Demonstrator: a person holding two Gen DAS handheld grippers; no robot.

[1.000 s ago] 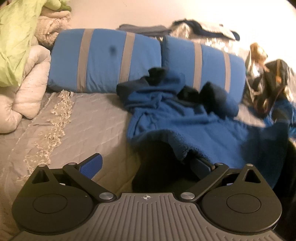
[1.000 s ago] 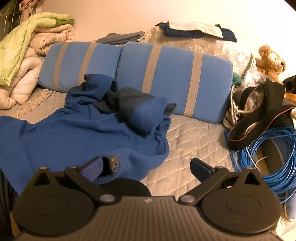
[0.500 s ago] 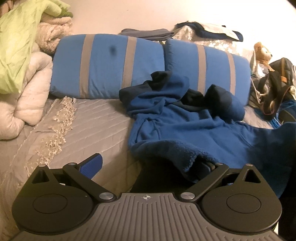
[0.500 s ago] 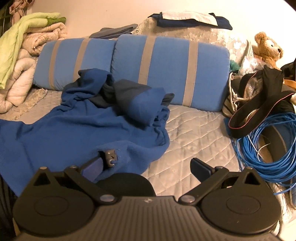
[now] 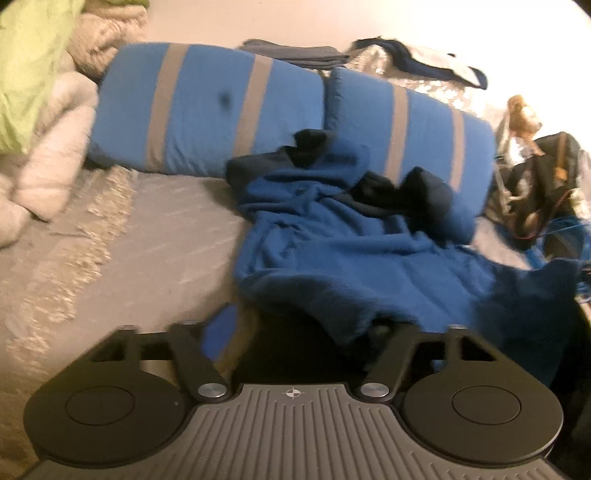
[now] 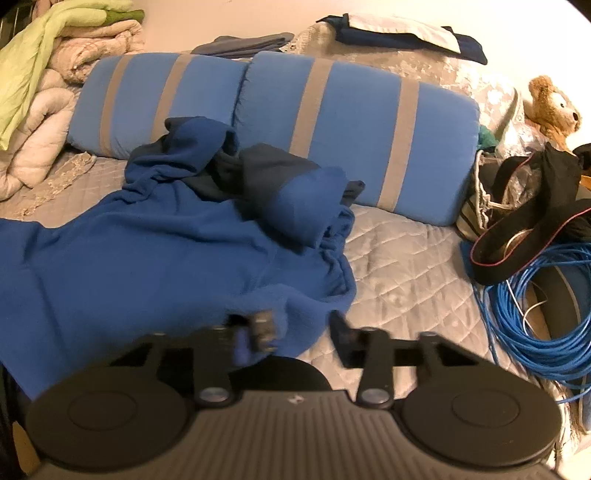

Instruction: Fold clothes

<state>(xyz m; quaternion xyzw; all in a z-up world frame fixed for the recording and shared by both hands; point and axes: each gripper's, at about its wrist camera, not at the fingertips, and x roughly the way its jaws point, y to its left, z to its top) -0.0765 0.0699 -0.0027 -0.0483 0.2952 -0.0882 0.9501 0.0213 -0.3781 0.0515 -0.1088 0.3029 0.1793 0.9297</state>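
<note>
Nearest in the left wrist view, the left gripper has just been closing its jaws; they stand about half apart, with the near hem of the blue fleece garment draped between them and over the right finger. That finger is hidden by the cloth, so whether the pads press on it cannot be told.

In the right wrist view, the right gripper has likewise been closing its jaws to a narrower gap. The garment's near edge, with a small grey tag, sits against the blurred left finger, while the right finger stands clear over the bed; a firm grip cannot be confirmed.

The garment lies spread across the grey quilted bed, its body toward the near side and its darker navy sleeves and collar bunched at the far end, touching the pillows.

Beyond it, two blue pillows with grey stripes lie side by side along the far edge. To the far left sits a pile of pale and green bedding. On the right lie a coil of blue cable and a black strap, with a teddy bear farther back. Folded dark clothes rest behind the pillows.
</note>
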